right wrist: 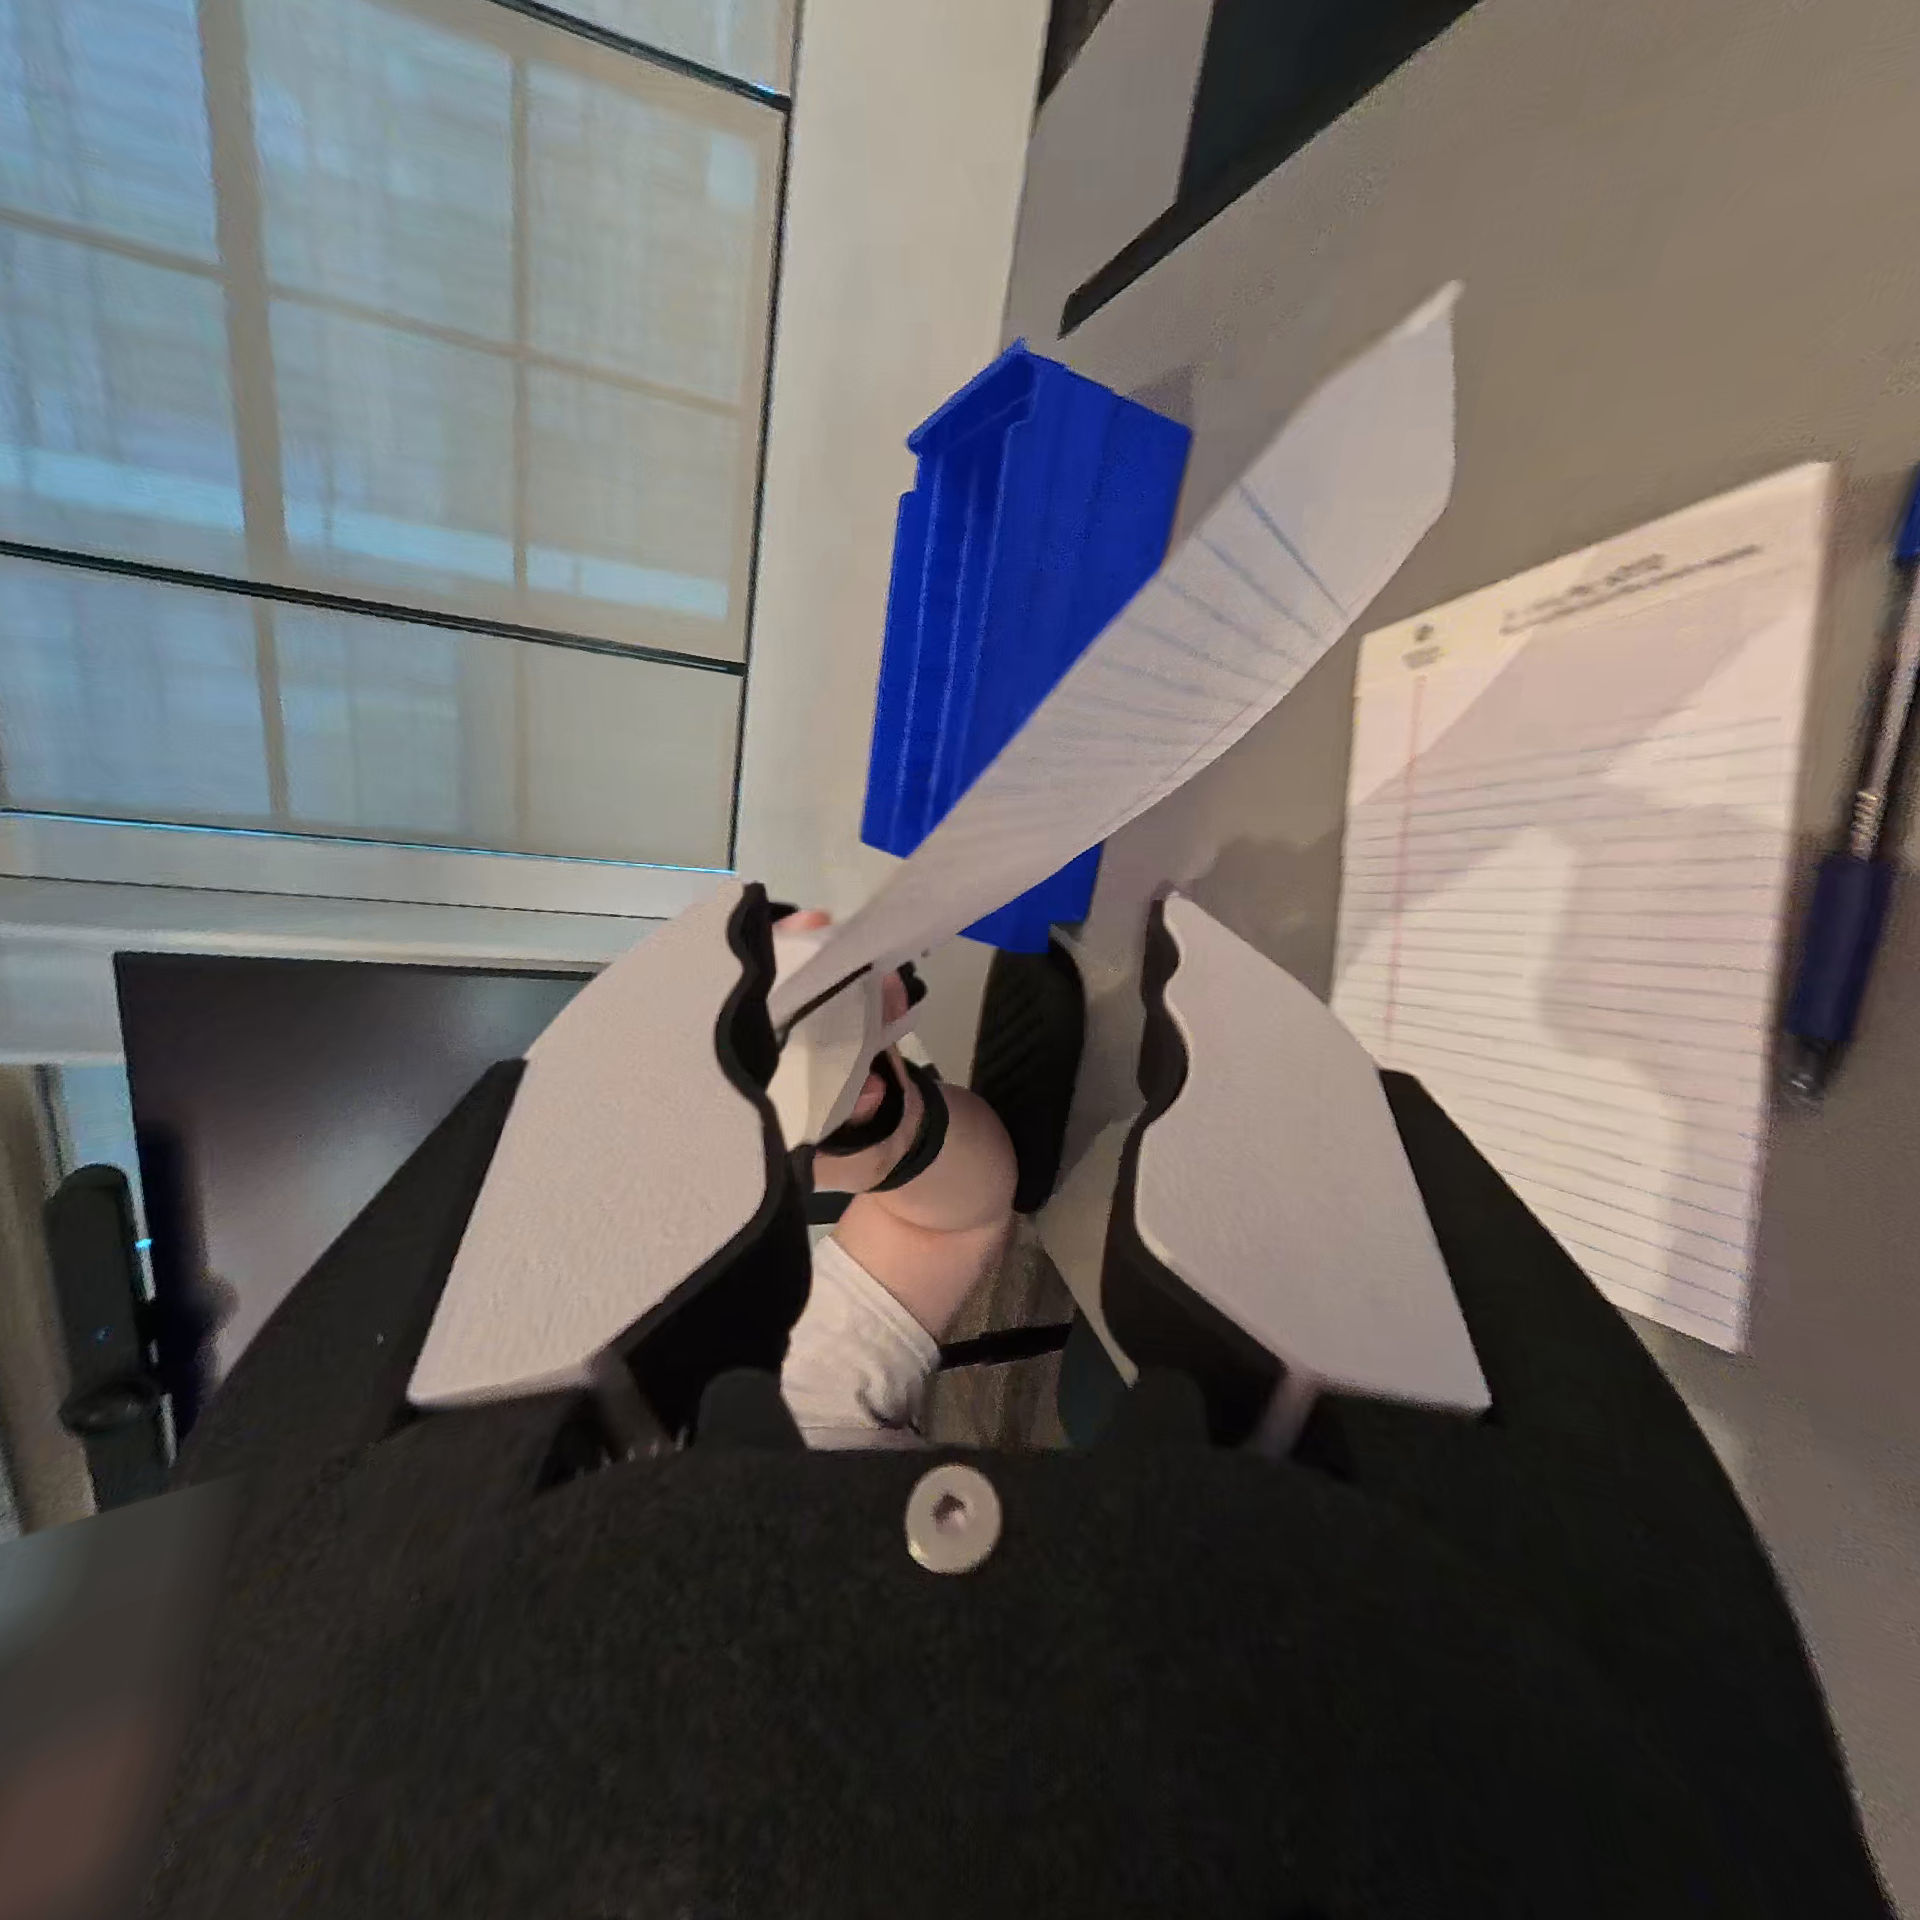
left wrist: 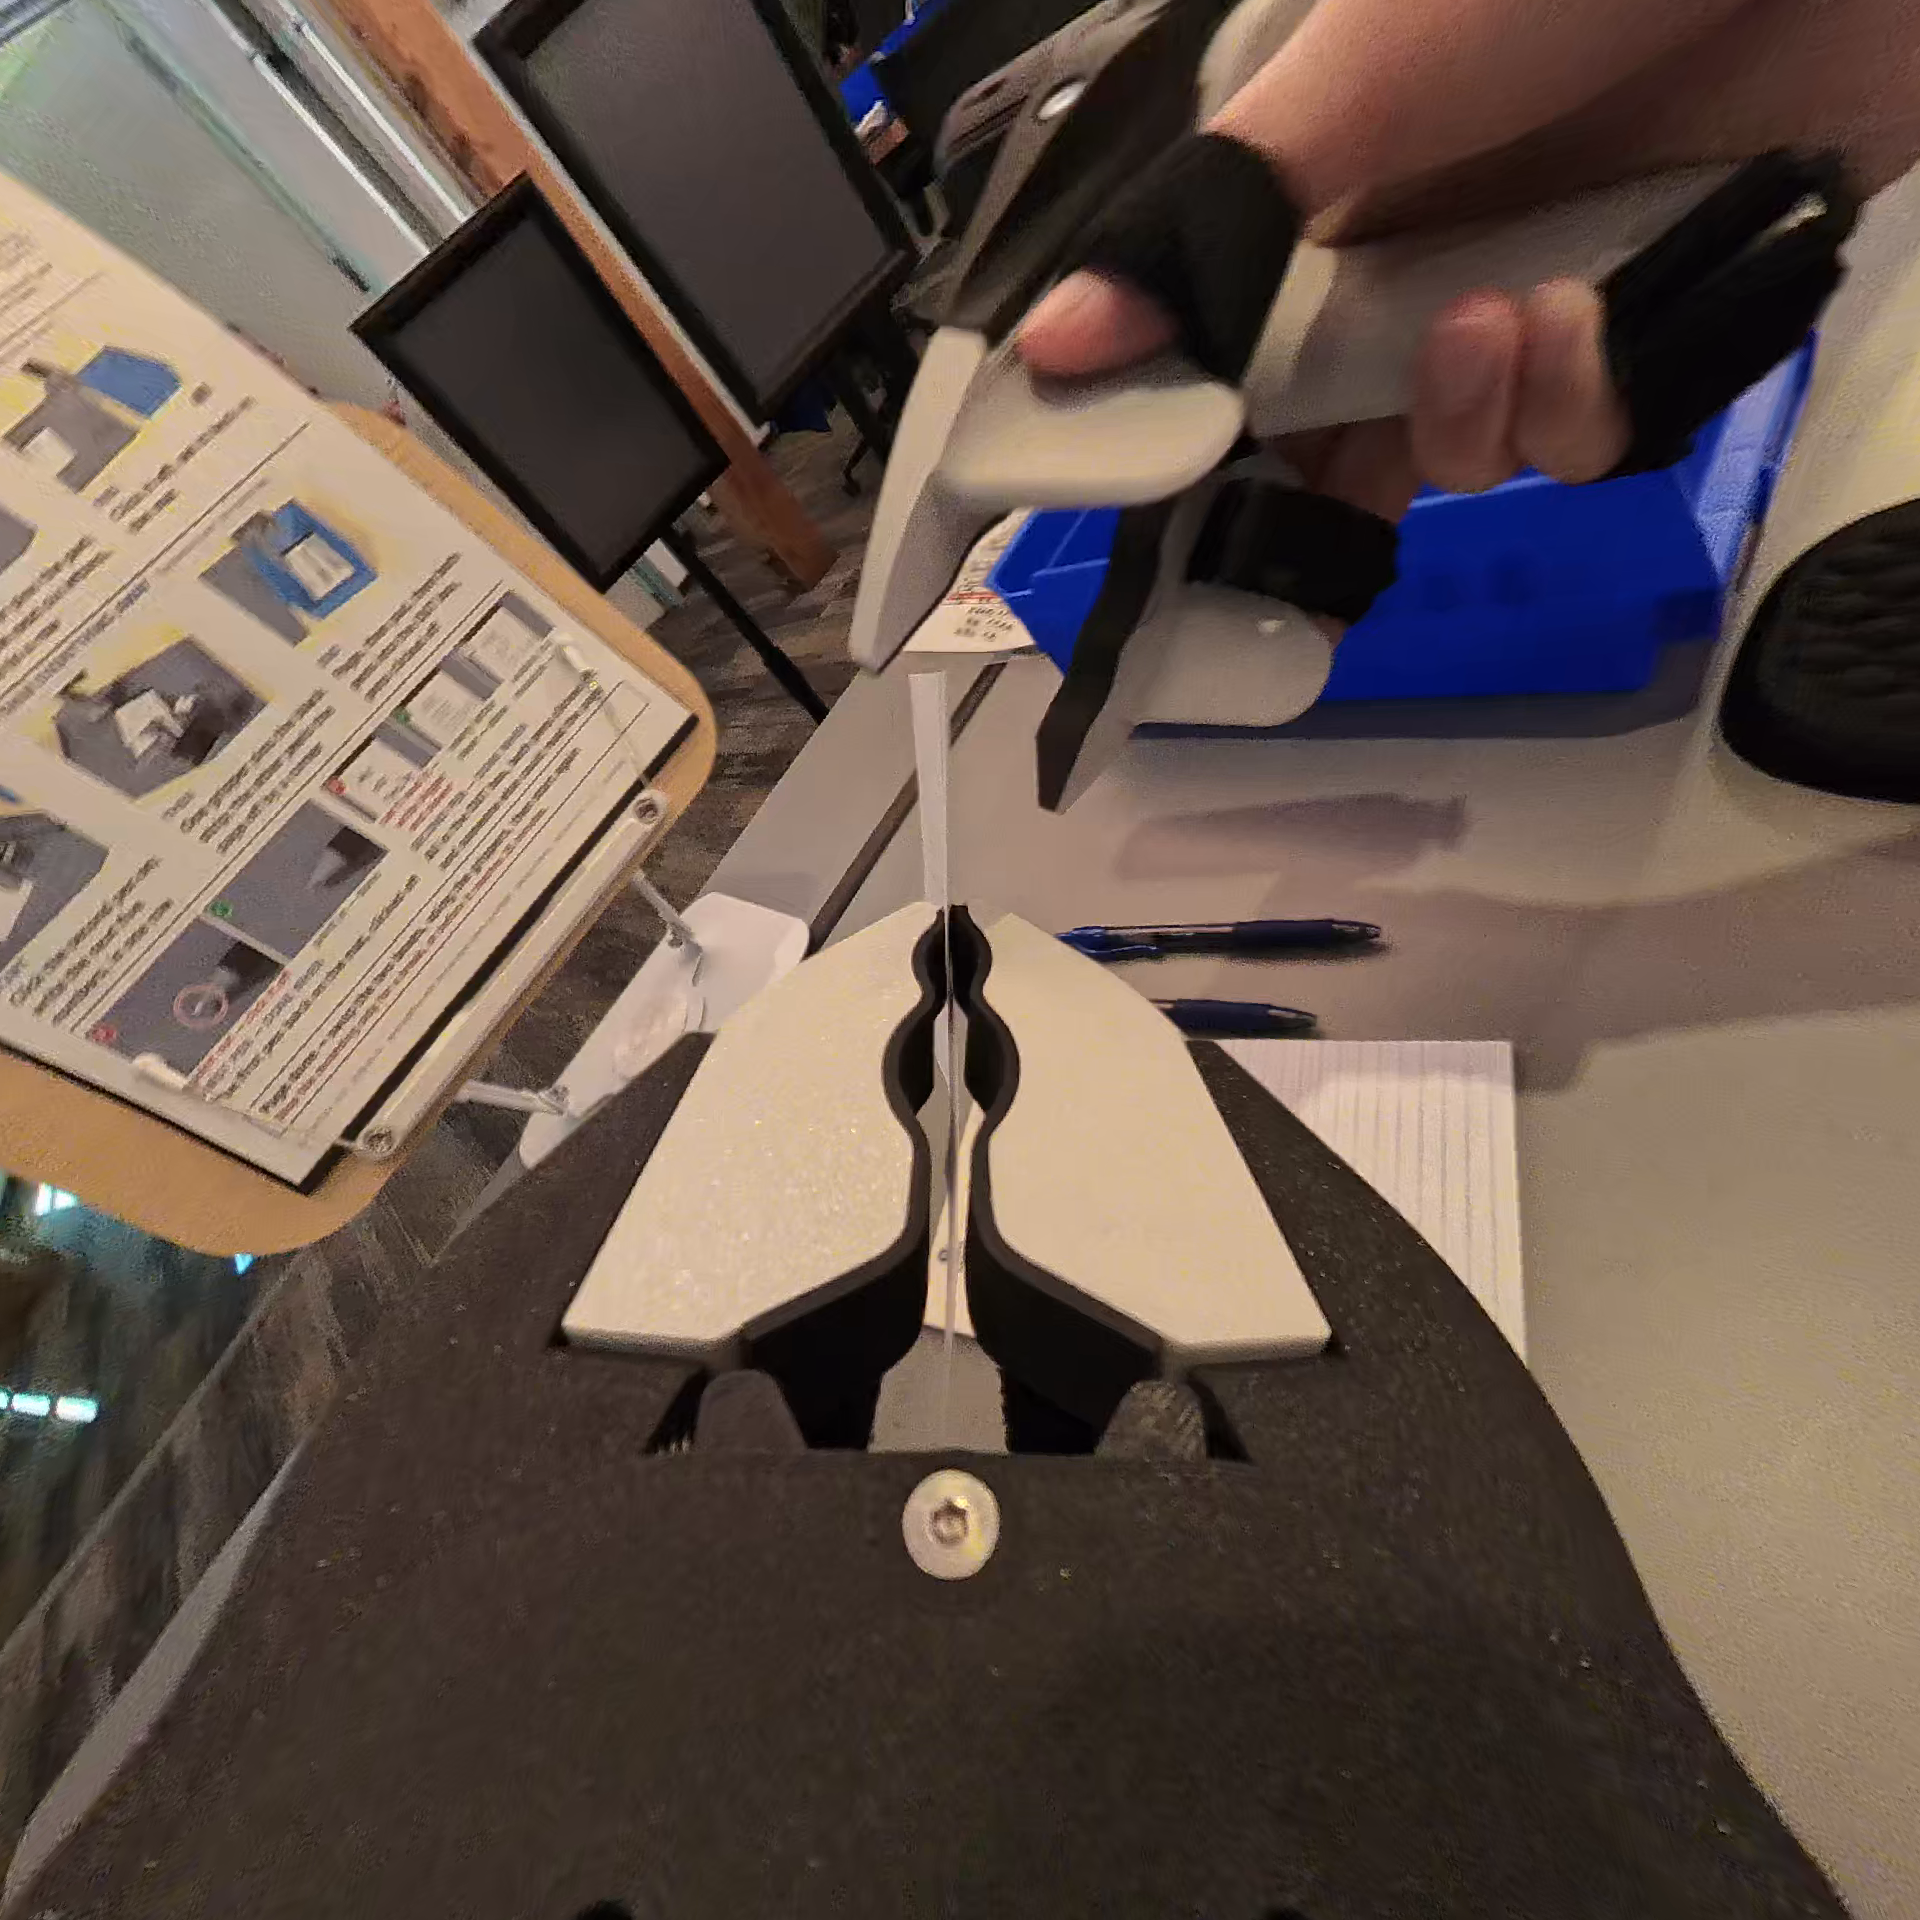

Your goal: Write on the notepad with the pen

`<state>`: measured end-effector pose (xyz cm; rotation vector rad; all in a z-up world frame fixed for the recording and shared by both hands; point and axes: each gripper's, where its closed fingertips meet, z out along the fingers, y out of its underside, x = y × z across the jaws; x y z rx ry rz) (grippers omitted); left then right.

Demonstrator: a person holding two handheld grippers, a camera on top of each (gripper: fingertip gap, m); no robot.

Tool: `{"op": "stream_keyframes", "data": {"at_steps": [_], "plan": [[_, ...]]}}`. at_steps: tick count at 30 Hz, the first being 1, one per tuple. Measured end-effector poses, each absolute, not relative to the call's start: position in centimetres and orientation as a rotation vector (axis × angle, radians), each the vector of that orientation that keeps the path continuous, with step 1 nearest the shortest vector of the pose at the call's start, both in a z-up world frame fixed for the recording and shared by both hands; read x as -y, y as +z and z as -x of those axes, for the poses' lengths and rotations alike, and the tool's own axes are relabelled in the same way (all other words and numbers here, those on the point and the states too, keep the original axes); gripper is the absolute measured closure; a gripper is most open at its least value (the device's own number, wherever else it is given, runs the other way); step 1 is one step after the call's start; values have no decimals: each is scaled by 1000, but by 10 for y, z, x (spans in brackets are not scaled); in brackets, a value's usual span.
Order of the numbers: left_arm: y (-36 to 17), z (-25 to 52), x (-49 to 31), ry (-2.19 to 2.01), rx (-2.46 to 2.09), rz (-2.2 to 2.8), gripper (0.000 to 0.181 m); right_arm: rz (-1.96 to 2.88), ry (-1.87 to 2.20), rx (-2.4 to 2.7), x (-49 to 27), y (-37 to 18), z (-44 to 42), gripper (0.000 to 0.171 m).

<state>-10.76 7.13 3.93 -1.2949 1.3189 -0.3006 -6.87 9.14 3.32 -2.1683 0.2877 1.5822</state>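
Observation:
My left gripper (left wrist: pixel 948 920) is shut on a loose lined sheet of paper (left wrist: pixel 933 790), seen edge-on and standing upright above the table. In the right wrist view the sheet (right wrist: pixel 1195 665) fans out from the left gripper (right wrist: pixel 842 1049). My right gripper (right wrist: pixel 951 935) is open, its jaws on either side of the sheet's lower end; in the left wrist view it (left wrist: pixel 966 727) hangs over the sheet's top edge, held by a hand. The white lined notepad (left wrist: pixel 1403 1143) (right wrist: pixel 1558 883) lies flat on the grey table. Two blue pens (left wrist: pixel 1226 935) (left wrist: pixel 1236 1016) lie just beyond it; one pen (right wrist: pixel 1860 831) shows beside the pad.
A blue plastic bin (left wrist: pixel 1507 592) (right wrist: pixel 997 644) stands at the back of the table (left wrist: pixel 1662 1039). An instruction board on a stand (left wrist: pixel 312 748) stands off the table's left edge, with dark monitors (left wrist: pixel 540 384) behind. A black chair back (left wrist: pixel 1829 665) is at the right. Tip to tip, the grippers are about 5 cm apart. The pen (right wrist: pixel 1860 831) is about 15 cm from my right fingertips and 20 cm from my left.

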Motion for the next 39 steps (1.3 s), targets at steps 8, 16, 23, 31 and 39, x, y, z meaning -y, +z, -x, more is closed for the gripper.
{"op": "stream_keyframes", "data": {"at_steps": [8,16,23,31,39], "plan": [[11,82,-39,-168,-1449,1204,181,2327,1502,-332,-77,-5,60,131],[8,78,-38,-177,-1422,1197,175,2323,1446,-274,-80,-8,54,171],[12,76,-36,-321,-1368,1282,138,2278,1351,-114,-92,7,32,171],[52,92,-21,-515,-1319,1298,136,2461,975,546,-52,58,-65,171],[72,110,-33,-662,-1257,1356,139,2689,674,334,-44,22,-193,171]]}}
